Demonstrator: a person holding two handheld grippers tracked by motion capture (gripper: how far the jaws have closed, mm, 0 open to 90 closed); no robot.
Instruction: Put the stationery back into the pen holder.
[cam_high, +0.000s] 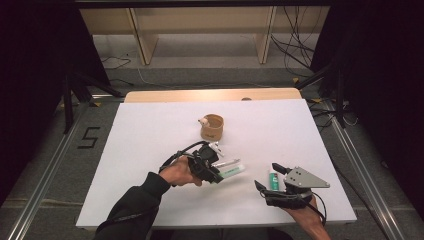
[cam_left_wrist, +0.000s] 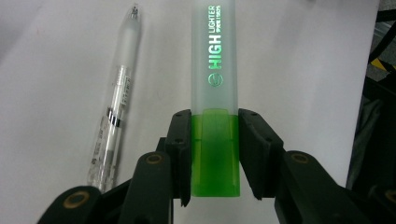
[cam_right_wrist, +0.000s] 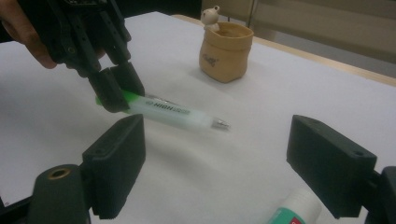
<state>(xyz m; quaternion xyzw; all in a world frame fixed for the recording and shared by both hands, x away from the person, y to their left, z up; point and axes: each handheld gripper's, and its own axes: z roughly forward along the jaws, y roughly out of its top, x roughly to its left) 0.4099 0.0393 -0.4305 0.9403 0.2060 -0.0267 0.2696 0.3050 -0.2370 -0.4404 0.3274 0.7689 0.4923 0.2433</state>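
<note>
Clamped between both black jaws of left gripper (cam_left_wrist: 215, 154): green cap end of a frosted highlighter (cam_left_wrist: 215, 70), barrel pointing away across the white table (cam_high: 150, 130). Just beside it, untouched, a clear pen (cam_left_wrist: 116, 102) lying roughly parallel. Further back, well apart, a tan pouch-shaped holder (cam_high: 212, 127) standing upright with a small figure on its rim. Right gripper (cam_high: 272, 177) spread wide, grasping nothing, low over the near right of the table; between its jaws, a white tube with green band (cam_high: 273, 179).
</note>
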